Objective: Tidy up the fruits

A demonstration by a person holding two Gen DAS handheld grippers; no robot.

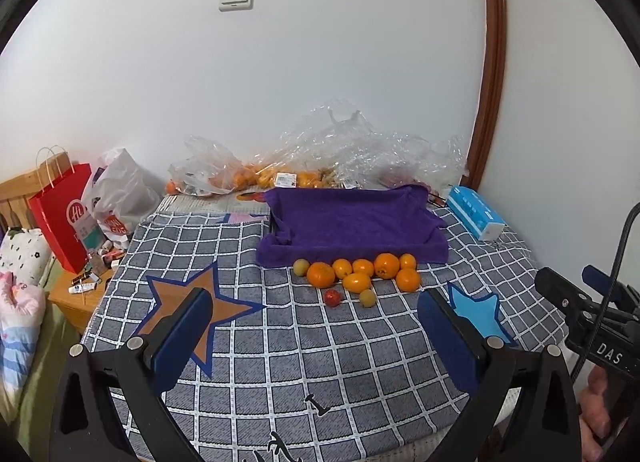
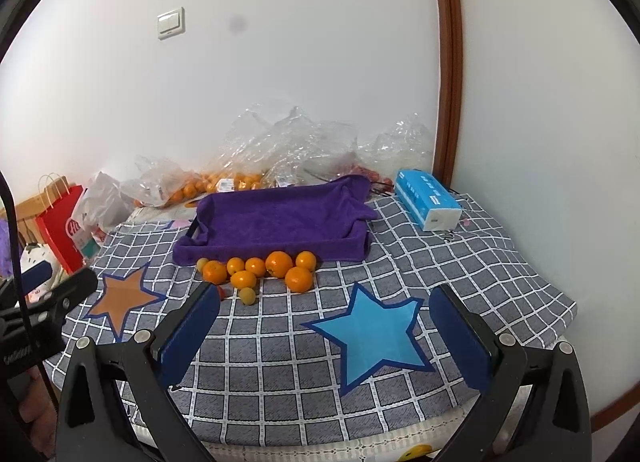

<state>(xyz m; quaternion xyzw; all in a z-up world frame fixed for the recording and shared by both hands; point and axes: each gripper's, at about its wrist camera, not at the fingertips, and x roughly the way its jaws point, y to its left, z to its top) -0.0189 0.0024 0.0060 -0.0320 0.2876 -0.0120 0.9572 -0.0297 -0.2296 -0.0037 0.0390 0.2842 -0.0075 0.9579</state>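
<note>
Several oranges (image 1: 358,272) (image 2: 260,268) lie in a cluster on the checked cloth, right in front of a tray lined with a purple towel (image 1: 352,221) (image 2: 280,221). Two small yellowish fruits (image 1: 367,298) (image 2: 247,296) and a small red fruit (image 1: 332,297) sit beside the cluster. My left gripper (image 1: 316,310) is open over the cloth, short of the fruit, nothing between its fingers. My right gripper (image 2: 326,304) is open too, above a blue star (image 2: 372,336), to the right of the fruit. The red fruit is mostly hidden behind the right gripper's left finger.
Clear plastic bags (image 1: 320,153) (image 2: 280,145) with more oranges lie against the back wall. A blue tissue pack (image 1: 474,215) (image 2: 428,197) sits right of the tray. A red paper bag (image 1: 64,213) and white bags stand off the left edge. An orange star (image 1: 196,310) marks the cloth.
</note>
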